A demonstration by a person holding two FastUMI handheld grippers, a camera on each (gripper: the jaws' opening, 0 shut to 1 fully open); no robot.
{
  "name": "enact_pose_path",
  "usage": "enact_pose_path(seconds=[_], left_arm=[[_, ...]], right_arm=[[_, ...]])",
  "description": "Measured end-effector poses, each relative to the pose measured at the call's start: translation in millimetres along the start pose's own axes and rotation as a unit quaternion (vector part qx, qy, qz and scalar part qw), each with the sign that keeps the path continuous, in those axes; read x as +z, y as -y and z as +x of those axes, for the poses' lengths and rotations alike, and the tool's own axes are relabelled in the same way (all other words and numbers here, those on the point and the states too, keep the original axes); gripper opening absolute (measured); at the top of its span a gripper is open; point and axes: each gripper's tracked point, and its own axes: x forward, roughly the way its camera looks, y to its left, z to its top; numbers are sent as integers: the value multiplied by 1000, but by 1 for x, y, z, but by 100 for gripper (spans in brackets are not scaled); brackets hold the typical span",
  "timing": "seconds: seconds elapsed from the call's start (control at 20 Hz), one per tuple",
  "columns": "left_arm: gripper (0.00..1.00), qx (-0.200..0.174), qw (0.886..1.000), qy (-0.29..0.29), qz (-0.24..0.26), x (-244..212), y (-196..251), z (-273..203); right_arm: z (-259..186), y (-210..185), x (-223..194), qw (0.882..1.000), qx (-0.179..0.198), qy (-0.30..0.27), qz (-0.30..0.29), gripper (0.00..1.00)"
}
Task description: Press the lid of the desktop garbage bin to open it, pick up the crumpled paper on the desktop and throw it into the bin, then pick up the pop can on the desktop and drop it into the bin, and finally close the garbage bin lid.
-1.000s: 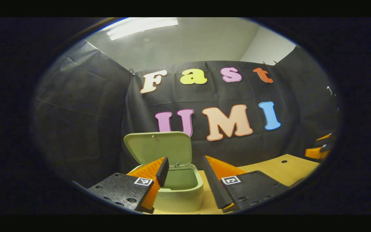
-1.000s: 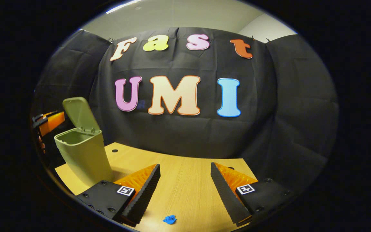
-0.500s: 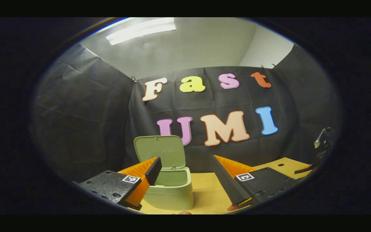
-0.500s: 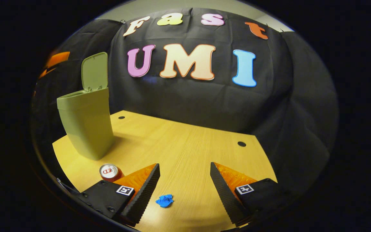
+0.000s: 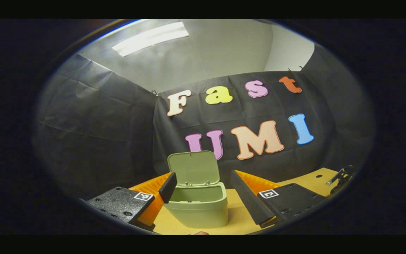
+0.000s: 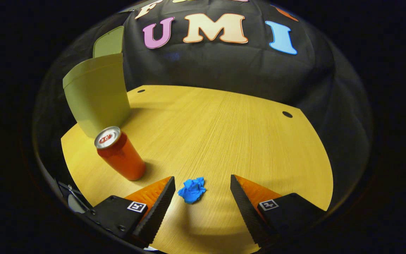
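Observation:
The pale green bin (image 5: pixel 198 208) stands with its lid (image 5: pixel 194 168) raised upright. My left gripper (image 5: pixel 203 192) is open in front of it and holds nothing. In the right gripper view the bin (image 6: pixel 97 93) rises at the back left of the wooden desktop (image 6: pixel 231 130). A red pop can (image 6: pixel 120 153) stands upright in front of the bin. A blue crumpled paper (image 6: pixel 192 189) lies on the desktop between and just beyond the fingers of my open right gripper (image 6: pixel 203 190), not touching them.
The desktop has small round holes (image 6: pixel 287 114) near its back edge. Black cloth walls close in behind and to the sides. Part of the other gripper (image 5: pixel 338 176) pokes in at the right edge of the left gripper view.
My right gripper has tilted down and dropped toward the desktop, so the can and blue paper now sit much nearer its fingers. My left gripper backed away from the bin and shifted slightly.

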Motion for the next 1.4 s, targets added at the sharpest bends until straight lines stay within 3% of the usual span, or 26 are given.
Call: enact_pose_path(seconds=[0.15,0.35,0.55,0.65,0.7,0.75,1.4], left_arm=[[93,2,1000,-6,-3,-3,-3,-1],[93,2,1000,-17,-2,-12,-8,1],[93,-2,1000,-21,1,-18,-13,7],[93,-6,1000,-23,-1,-20,-15,8],[93,-8,1000,-22,-2,-21,-16,10],[93,-12,1000,-22,-3,-22,-17,13],[93,-35,998,-44,-23,-69,-58,38]], right_arm=[[10,-8,-19,999,13,-33,-2,96],[20,-16,-31,998,24,-53,9,64],[25,-20,-26,999,27,-41,3,51],[22,-19,-23,999,26,-37,5,32],[23,-19,-25,999,19,-41,8,30],[22,-20,-20,999,13,-34,12,18],[-37,-56,134,991,0,120,63,16]])
